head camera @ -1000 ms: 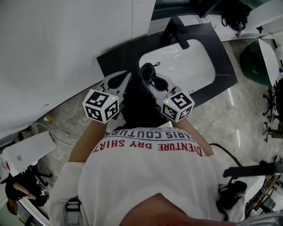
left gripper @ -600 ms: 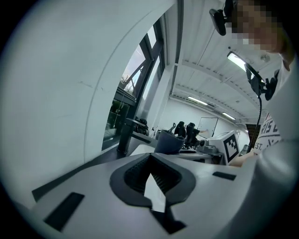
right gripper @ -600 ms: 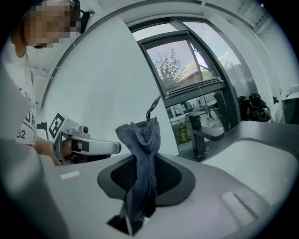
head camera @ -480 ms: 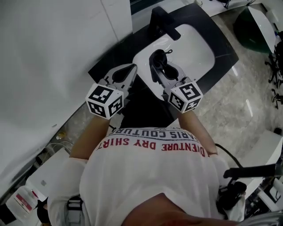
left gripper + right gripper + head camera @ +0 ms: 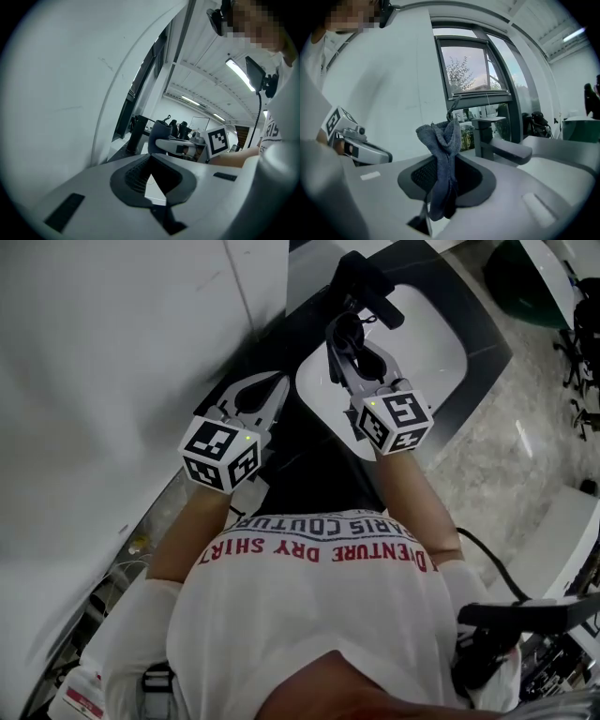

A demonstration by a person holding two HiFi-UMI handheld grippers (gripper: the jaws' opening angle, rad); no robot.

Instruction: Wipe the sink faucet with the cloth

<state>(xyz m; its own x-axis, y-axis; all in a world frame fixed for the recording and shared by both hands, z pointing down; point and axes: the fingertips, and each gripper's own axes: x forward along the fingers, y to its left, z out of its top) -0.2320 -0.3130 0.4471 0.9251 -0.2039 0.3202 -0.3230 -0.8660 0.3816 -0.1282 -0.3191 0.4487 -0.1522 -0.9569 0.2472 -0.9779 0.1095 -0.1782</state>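
My right gripper (image 5: 345,336) is shut on a dark grey-blue cloth (image 5: 351,326), held over the back of the white sink basin (image 5: 427,343) just short of the black faucet (image 5: 373,294). In the right gripper view the cloth (image 5: 440,140) stands bunched up out of the right gripper (image 5: 443,161), and the square faucet (image 5: 493,140) is close behind it to the right. My left gripper (image 5: 277,385) is shut and holds nothing, over the dark counter (image 5: 281,343) left of the basin. The left gripper view shows its jaws (image 5: 151,158) meeting at the tip, with the cloth (image 5: 159,133) beyond.
A white wall panel (image 5: 112,334) runs close along the left. Marble floor (image 5: 506,446) lies right of the counter, with a green bin (image 5: 525,273) at the top right. Black equipment (image 5: 511,620) stands at the lower right. A window (image 5: 468,70) is behind the faucet.
My right gripper has carried the cloth forward across the basin, up to the faucet. The left gripper has stayed about where it was, still shut.
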